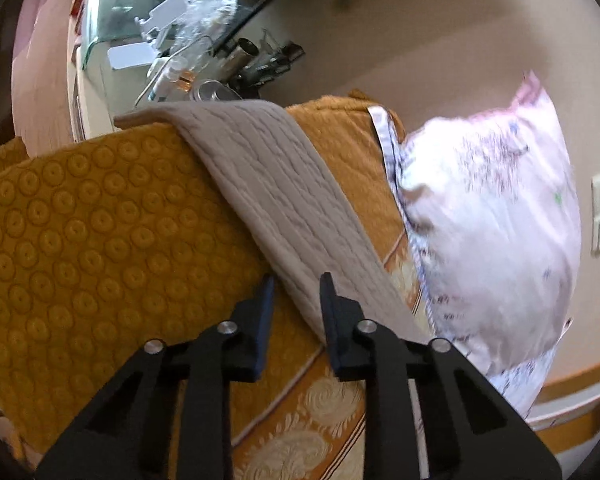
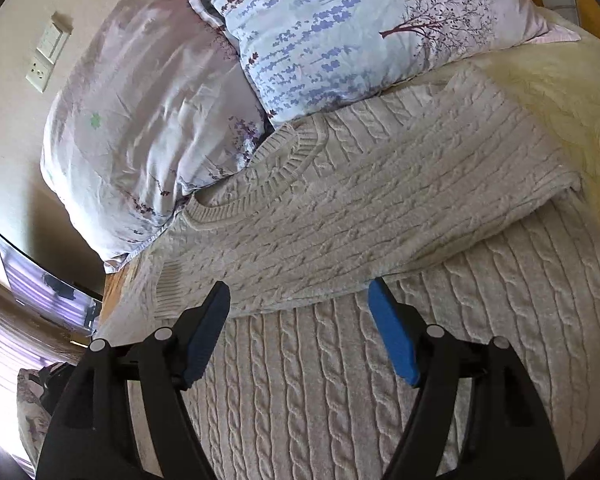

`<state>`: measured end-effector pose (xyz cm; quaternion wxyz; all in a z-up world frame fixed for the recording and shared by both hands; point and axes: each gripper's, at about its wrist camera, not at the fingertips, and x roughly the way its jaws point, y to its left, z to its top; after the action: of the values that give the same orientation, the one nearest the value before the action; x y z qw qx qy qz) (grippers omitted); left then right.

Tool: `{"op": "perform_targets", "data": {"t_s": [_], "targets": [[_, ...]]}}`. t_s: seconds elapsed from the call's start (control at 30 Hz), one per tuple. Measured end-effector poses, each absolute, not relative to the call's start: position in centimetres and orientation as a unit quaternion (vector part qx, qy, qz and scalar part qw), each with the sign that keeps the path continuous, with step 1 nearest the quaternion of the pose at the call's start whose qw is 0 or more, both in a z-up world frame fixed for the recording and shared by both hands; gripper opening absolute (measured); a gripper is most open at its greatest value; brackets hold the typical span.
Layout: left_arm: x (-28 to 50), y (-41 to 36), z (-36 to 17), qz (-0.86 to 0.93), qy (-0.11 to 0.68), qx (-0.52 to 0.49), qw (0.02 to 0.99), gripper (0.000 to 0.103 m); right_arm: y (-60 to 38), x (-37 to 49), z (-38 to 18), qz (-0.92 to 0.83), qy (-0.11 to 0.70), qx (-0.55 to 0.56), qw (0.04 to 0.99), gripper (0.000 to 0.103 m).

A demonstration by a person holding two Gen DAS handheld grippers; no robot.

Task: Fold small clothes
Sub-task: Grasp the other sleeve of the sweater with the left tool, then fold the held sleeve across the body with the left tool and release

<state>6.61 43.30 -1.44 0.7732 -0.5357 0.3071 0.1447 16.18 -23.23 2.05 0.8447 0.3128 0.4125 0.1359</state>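
Your right gripper stands wide open, holding nothing; its fingertips sit just over the near edge of the sweater's folded-over part. The cable-knit sweater spreads beneath and ahead of those fingers. Beyond it, two floral pillows rest against its collar.

Your left gripper is parted narrowly, nothing between the tips. A beige quilted strip runs ahead from them over a mustard cover. Farther off, a cluttered shelf.

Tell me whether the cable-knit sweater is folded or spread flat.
Partly folded: the sweater has one side with its sleeve laid across the body, whose lower part lies flat.
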Motion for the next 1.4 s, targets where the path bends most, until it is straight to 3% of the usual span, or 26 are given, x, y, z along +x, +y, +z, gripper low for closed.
{"op": "perform_targets", "data": {"t_s": [0.37,0.43,0.63,0.87,1.07,1.4], "targets": [[7.5,46.7,-1.5,0.192,0.283,-0.559,0.755,0.014,-23.1,15.7,2.2,0.146,0.408,0.302,0.849,0.073],[7.8,46.6,-1.4,0.198,0.284,-0.557,0.755,0.007,-23.2,15.6,2.1,0.147,0.408,0.306,0.847,0.073],[8.7,43.8,2.6,0.163,0.243,-0.527,0.798,0.006,-23.6,15.2,2.6,0.151,0.398,0.304,0.852,0.074],[12.2,36.0,9.3,0.046,0.213,-0.492,0.843,0.005,-23.9,14.5,3.3,0.153,0.386,0.302,0.859,0.074],[16.6,25.3,12.7,-0.075,0.235,-0.439,0.864,0.005,-24.8,14.1,3.5,0.151,0.379,0.299,0.863,0.074],[20.9,9.7,8.1,-0.172,0.333,-0.38,0.846,0.005,-26.1,13.3,3.3,0.133,0.374,0.293,0.87,0.074]]}}
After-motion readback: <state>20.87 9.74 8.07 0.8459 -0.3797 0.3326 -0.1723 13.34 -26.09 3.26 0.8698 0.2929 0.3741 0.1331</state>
